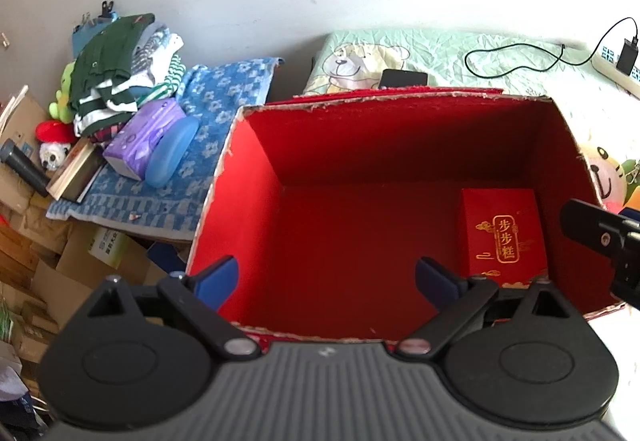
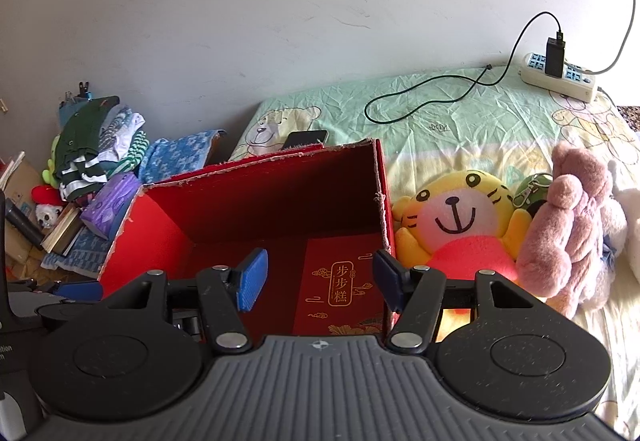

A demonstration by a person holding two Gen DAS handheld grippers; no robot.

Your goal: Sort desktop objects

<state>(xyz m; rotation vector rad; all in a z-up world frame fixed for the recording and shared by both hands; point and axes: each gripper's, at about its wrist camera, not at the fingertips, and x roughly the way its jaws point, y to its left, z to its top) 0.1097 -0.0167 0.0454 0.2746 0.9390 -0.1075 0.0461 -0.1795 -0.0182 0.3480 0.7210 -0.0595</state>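
Bed [image 2: 460,121] with cartoon sheet carries open red box [image 1: 256,177]. Red packet [image 1: 504,237] with gold print lies flat on box floor, right rear corner. Yellow tiger plush [image 2: 456,225] just beside box's right wall, pink plush [image 2: 576,225] touching it. Left gripper [image 1: 326,277] fingers spread, nothing between. Right gripper [image 2: 320,277] fingers spread above packet, empty.
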